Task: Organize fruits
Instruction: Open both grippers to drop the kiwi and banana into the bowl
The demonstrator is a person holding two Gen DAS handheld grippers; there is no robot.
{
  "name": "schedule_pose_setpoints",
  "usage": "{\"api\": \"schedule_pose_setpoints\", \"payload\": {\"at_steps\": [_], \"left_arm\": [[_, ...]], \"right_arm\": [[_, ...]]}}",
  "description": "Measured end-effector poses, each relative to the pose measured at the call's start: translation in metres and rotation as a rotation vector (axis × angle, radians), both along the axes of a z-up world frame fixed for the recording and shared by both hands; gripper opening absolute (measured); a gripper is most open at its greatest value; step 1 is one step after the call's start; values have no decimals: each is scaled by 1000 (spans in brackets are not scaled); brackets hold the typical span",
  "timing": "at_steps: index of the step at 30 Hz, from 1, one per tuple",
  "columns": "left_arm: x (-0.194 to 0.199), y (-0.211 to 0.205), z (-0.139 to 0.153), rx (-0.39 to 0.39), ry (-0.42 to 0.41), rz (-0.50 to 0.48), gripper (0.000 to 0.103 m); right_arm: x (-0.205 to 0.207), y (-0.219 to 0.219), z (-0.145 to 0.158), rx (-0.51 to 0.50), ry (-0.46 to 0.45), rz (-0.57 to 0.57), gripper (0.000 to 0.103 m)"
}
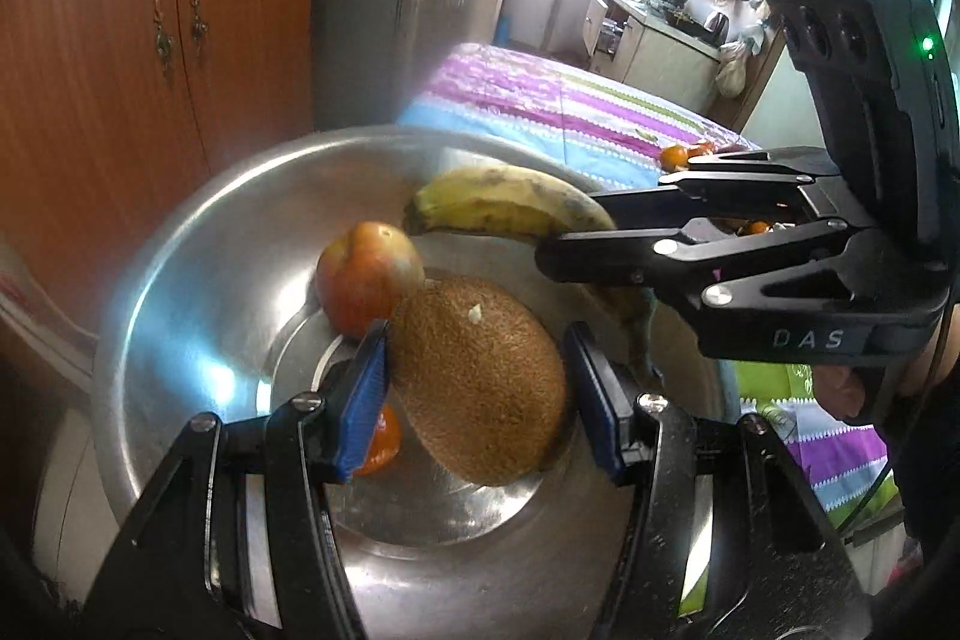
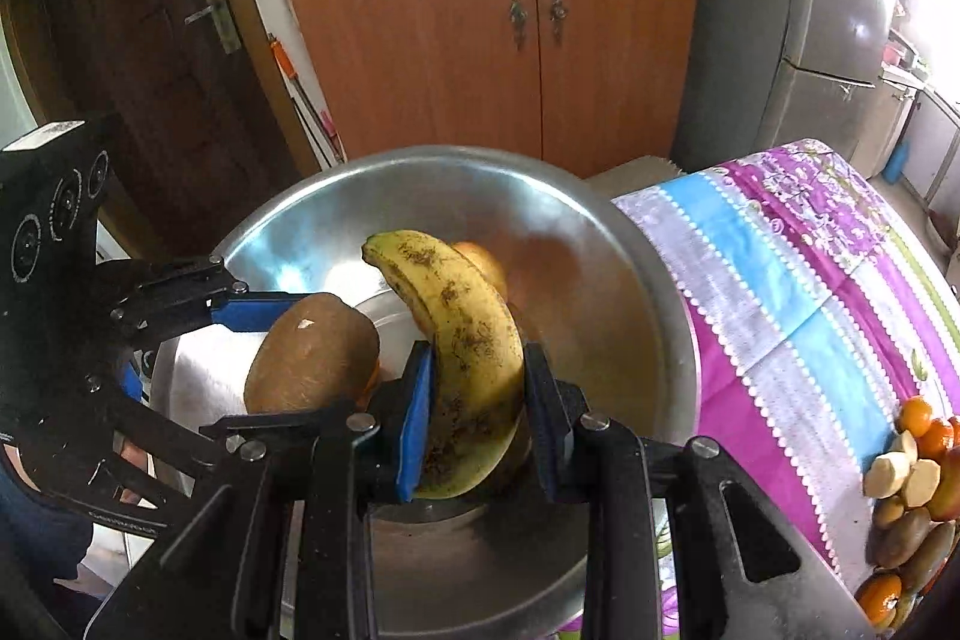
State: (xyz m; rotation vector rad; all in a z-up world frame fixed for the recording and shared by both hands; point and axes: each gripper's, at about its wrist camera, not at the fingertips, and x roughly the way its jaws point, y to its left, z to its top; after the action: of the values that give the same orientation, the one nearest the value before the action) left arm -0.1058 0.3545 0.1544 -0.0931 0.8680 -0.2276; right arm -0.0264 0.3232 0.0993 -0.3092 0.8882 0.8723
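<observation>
Over the steel bowl (image 2: pixel 630 280): banana (image 2: pixel 468 340) clamped in right gripper (image 2: pixel 480 418), kiwi (image 1: pixel 480 376) between left gripper's (image 1: pixel 480 394) parted jaws.
Best lowered gently, released clear of the apple (image 1: pixel 366 274) at far left.

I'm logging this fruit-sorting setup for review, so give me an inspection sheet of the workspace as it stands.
Surface: striped purple and blue cloth.
Job's things: steel bowl holding apple and a small orange; brown fruit; banana; loose fruit pile on the cloth.
Clutter: nothing seen.
Grippers: left gripper open around the brown fruit; right gripper shut on the banana.
Cables: dark cable.
Surroundings: wooden cupboard, fridge, kitchen counter.
</observation>
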Motion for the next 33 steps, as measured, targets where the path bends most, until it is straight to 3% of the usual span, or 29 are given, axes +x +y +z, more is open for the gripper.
{"api": "schedule_pose_setpoints", "payload": {"at_steps": [17,28,33], "left_arm": [[-1,9,-6,5,26,2,59],[-3,11,-11,11,37,22,78],[-4,11,-7,5,29,29,80]], "right_arm": [[4,8,-19,-51,38,6,32],[0,9,-19,-55,39,17,33],[-6,-1,-9,0,9,7,50]]}}
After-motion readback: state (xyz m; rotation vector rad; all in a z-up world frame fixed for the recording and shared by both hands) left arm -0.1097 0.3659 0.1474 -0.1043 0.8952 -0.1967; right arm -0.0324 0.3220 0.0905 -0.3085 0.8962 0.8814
